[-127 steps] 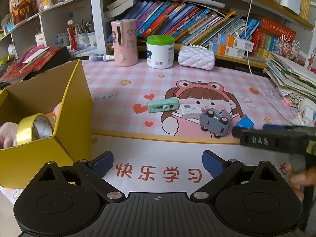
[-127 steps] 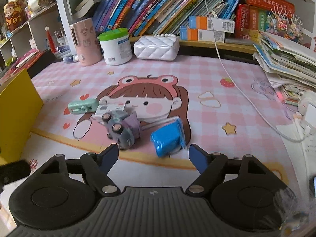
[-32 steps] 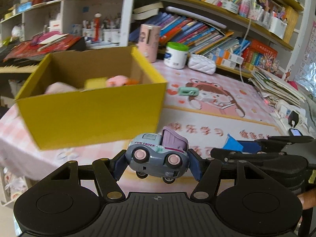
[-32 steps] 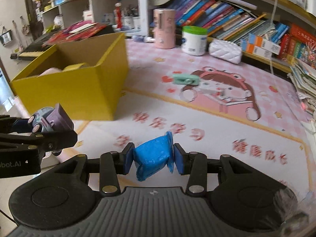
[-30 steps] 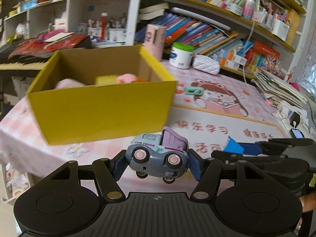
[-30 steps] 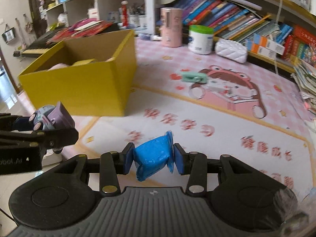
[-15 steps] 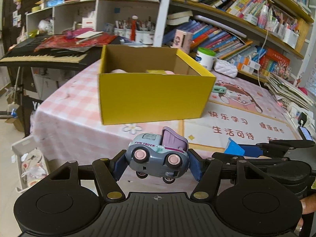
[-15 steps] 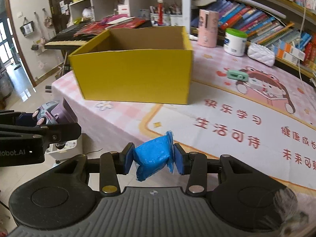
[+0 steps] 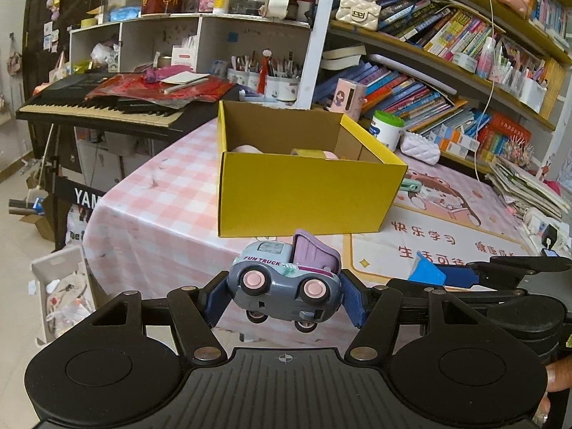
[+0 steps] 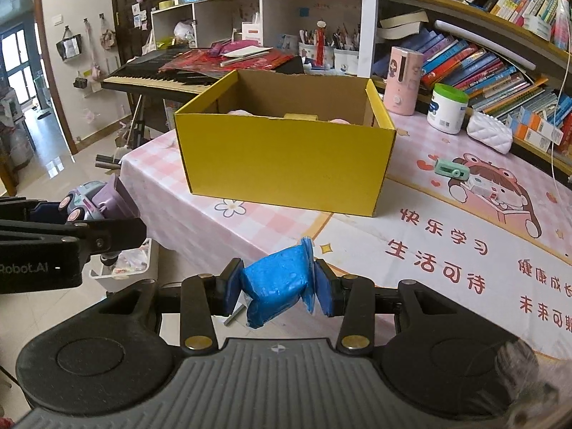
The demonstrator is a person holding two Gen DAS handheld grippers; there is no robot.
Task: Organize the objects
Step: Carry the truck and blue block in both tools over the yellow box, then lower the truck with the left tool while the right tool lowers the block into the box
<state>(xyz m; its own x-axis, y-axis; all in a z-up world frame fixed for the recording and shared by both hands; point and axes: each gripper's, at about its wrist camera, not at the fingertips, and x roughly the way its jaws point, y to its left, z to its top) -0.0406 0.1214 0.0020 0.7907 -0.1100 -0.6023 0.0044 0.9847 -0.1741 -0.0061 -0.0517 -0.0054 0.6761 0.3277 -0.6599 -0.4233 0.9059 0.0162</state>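
Off the bench's (image 10: 464,250) near edge: my left gripper (image 9: 284,295) is clamping the toy truck (image 9: 286,286); my right gripper (image 10: 277,286) is squeezing the blue packet (image 10: 277,280). Yellow box (image 10: 286,164) is sitting farther back on the bench.

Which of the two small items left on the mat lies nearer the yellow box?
The mint-green one; the white one lies beyond it, farther from the yellow box.

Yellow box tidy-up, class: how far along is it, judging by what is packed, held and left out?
Done: the yellow box already holds a yellow tape roll and pink soft items. In hand: the left gripper clamps the toy truck; the right gripper clamps the blue packet. Left: both need dropping in, and the green gadget and small white box remain on the mat.
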